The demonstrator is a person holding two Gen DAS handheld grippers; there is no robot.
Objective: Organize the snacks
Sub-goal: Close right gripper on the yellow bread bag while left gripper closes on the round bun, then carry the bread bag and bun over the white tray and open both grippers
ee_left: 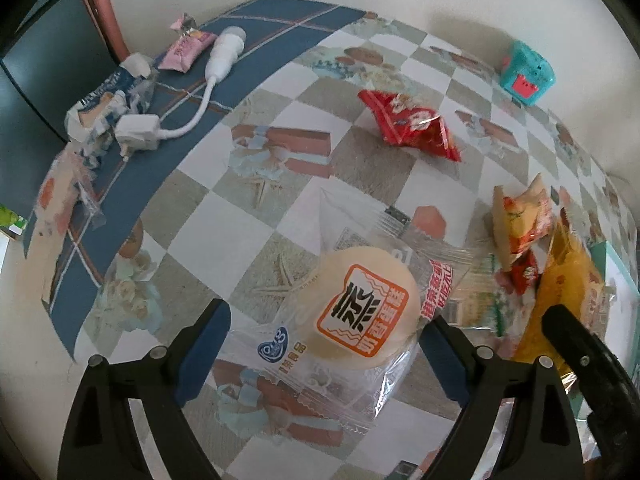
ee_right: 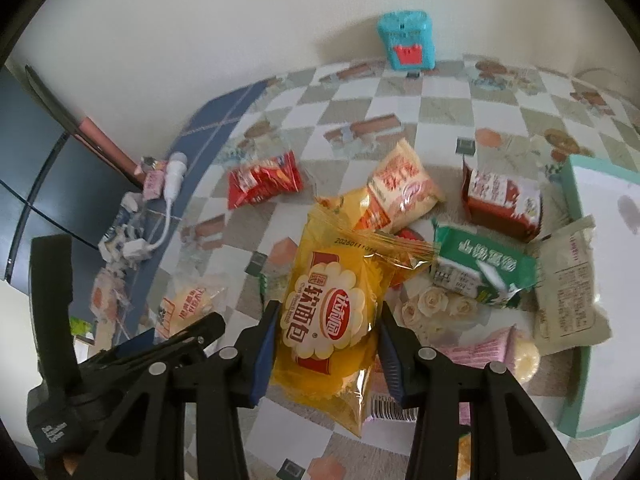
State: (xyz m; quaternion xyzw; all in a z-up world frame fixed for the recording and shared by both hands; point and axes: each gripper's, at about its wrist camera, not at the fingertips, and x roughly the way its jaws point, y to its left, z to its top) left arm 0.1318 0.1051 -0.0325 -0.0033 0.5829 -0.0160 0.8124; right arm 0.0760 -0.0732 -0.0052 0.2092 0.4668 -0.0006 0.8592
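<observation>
Here, in the left wrist view, the left tongs (ee_left: 320, 334) stand wide around a clear-wrapped steamed cake (ee_left: 362, 312) on the checkered surface (ee_left: 256, 216). In the right wrist view, the right tongs (ee_right: 326, 344) clamp a yellow bread packet (ee_right: 332, 312) beside the other snacks.

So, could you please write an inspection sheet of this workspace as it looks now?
Surface: checked tablecloth, blue border at one end.
Job's things: yellow bread pack between the right pads; clear cake pack under the left gripper; red pack, green pack and others loose; teal tray at the side.
Clutter: crumpled wrapper, teal toy box.
Grippers: left gripper open over the cake pack; right gripper shut on the bread pack.
Cables: white adapter with short cord.
Surroundings: white wall, dark cabinet.
</observation>
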